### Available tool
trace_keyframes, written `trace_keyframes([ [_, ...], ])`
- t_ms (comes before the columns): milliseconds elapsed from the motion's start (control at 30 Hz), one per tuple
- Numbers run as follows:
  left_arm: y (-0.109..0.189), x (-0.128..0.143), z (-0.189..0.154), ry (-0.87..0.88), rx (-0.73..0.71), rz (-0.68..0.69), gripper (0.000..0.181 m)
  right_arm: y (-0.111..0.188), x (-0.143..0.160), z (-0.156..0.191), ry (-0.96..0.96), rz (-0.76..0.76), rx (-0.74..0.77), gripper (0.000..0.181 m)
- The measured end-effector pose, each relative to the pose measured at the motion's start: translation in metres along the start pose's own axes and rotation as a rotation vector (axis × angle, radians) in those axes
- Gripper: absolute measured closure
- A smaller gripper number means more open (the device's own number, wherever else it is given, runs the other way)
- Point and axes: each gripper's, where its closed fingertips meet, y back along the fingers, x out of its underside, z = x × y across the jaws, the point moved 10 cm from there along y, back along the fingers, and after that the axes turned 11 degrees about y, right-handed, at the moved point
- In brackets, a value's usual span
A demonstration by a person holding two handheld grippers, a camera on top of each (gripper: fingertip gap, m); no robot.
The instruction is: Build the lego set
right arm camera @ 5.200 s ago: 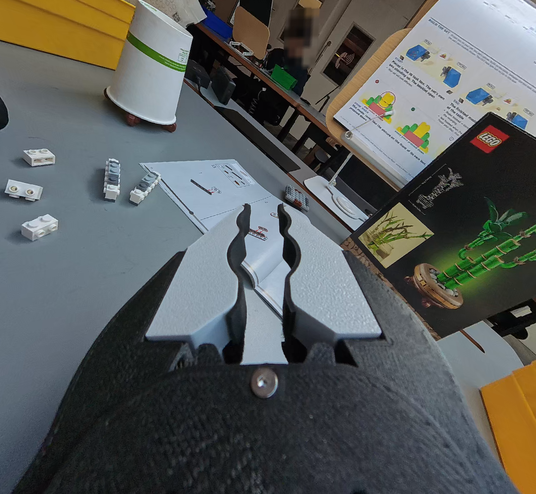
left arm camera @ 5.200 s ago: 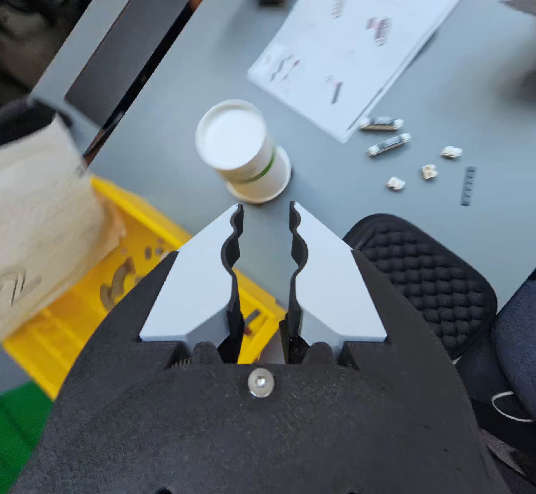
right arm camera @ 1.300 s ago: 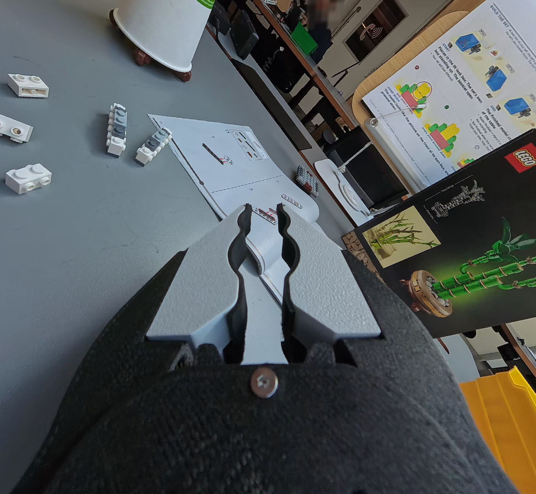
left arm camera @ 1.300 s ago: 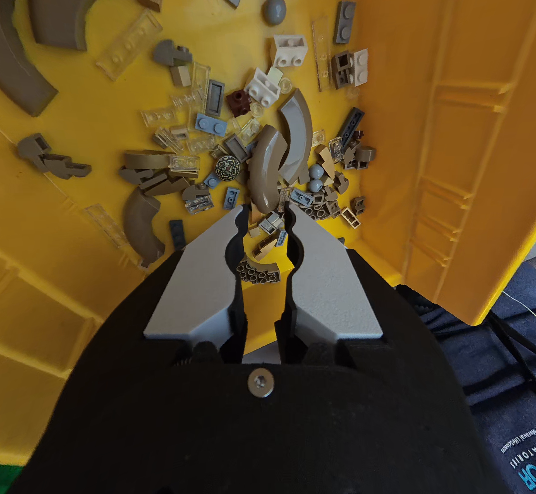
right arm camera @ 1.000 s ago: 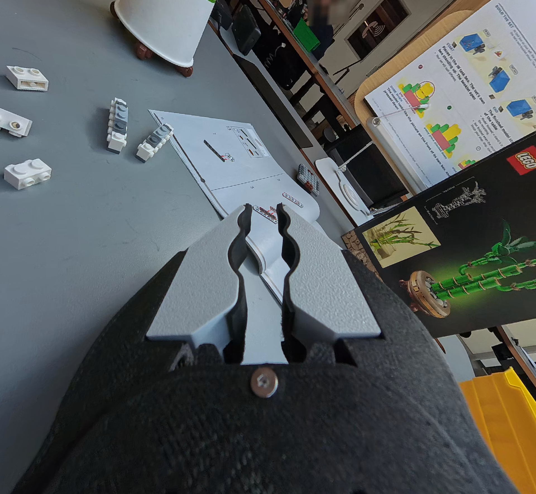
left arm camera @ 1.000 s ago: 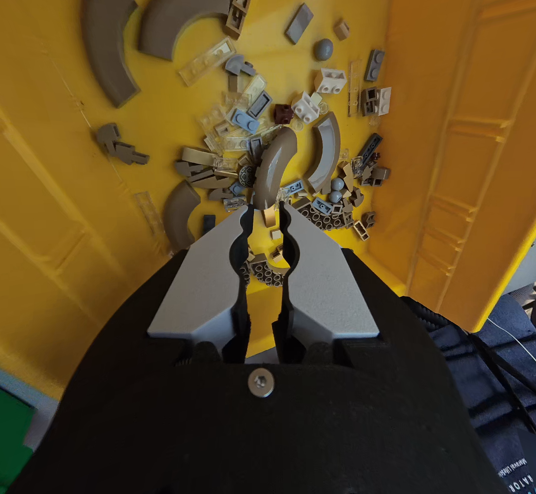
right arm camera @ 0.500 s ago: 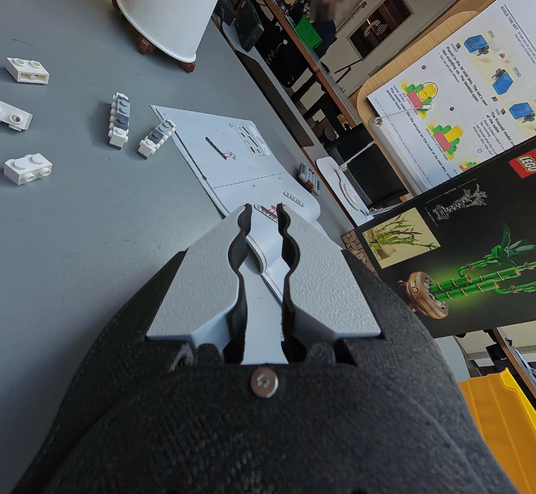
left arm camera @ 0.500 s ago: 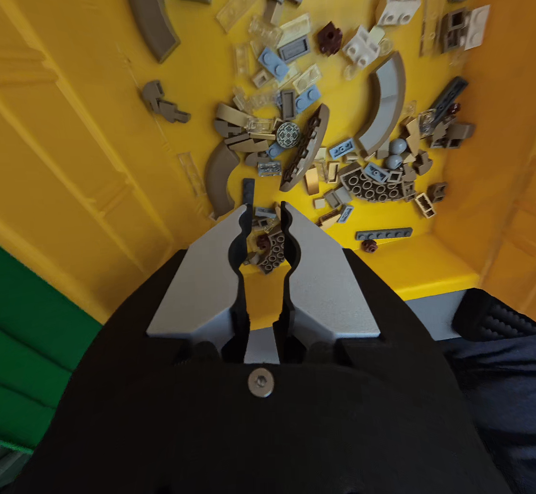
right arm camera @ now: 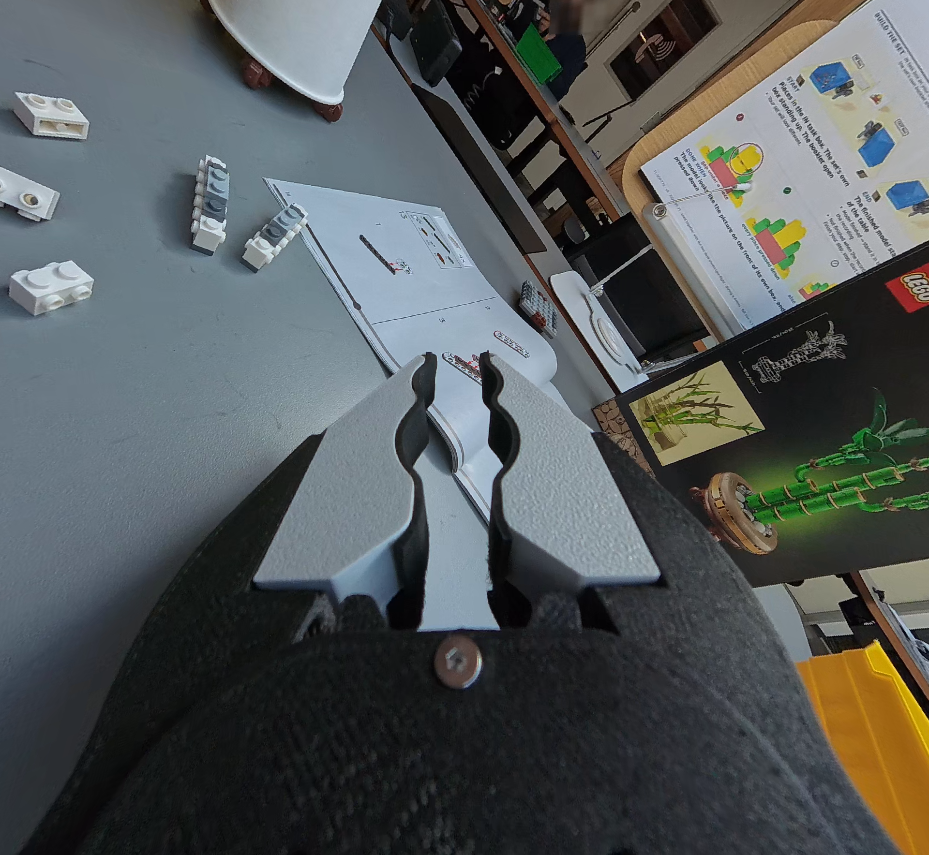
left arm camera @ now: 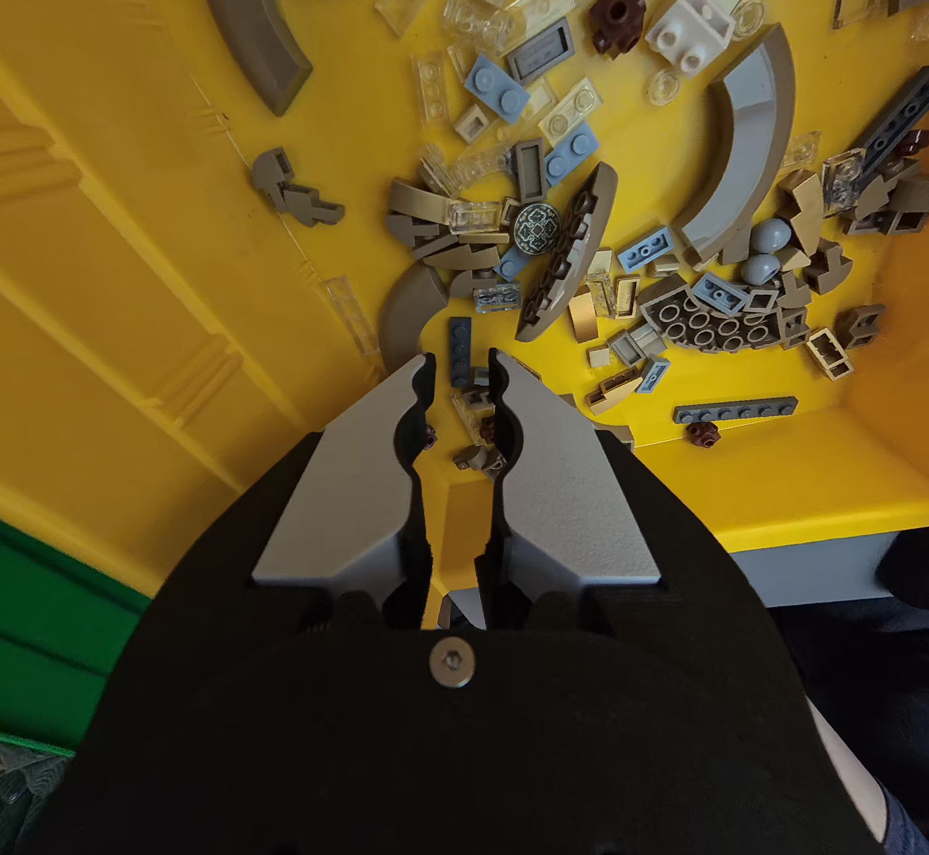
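The left gripper (left arm camera: 456,361), jaws narrowly parted and empty, is hovering over a dark grey plate (left arm camera: 460,351) in the yellow bin (left arm camera: 151,278), seemingly picking parts; next, descending and pinching.

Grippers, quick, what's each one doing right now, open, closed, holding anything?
Left gripper: open, empty, over loose pieces in the yellow bin.
Right gripper: open, empty, above the booklet.

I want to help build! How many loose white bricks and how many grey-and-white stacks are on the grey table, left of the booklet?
White bricks: 3
Grey-and-white stacks: 2
Total: 5
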Motion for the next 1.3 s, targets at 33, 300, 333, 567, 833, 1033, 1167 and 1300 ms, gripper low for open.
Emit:
trace_keyframes([
  [33,-0.001,0.0,0.0,-0.001,0.0,0.005,0.164,0.0,0.0,0.0,0.001,0.0,0.0,0.164],
  [300,0.002,0.005,0.002,-0.008,-0.054,0.03,0.176,0.0,0.0,0.001,0.006,0.003,-0.003,0.164],
  [333,0.011,0.01,0.002,0.007,-0.075,0.018,0.176,0.0,0.0,0.001,0.008,0.005,-0.004,0.164],
  [567,0.128,0.049,-0.087,-0.244,0.302,-0.535,0.176,-0.002,0.0,0.002,0.017,0.018,-0.009,0.165],
  [833,0.097,0.08,-0.305,-1.022,0.52,-0.35,0.175,0.0,0.0,0.0,-0.002,-0.001,-0.002,0.165],
  [1033,0.029,0.094,-0.372,-1.069,0.481,-0.108,0.175,0.001,0.0,0.001,0.011,-0.006,-0.002,0.165],
  [1167,0.012,0.1,-0.381,-1.096,0.382,-0.104,0.175,0.002,0.0,0.0,0.004,-0.015,-0.002,0.165],
  [1300,0.006,0.103,-0.384,-1.113,0.286,-0.145,0.175,0.002,-0.001,0.0,0.004,-0.021,-0.001,0.165],
])
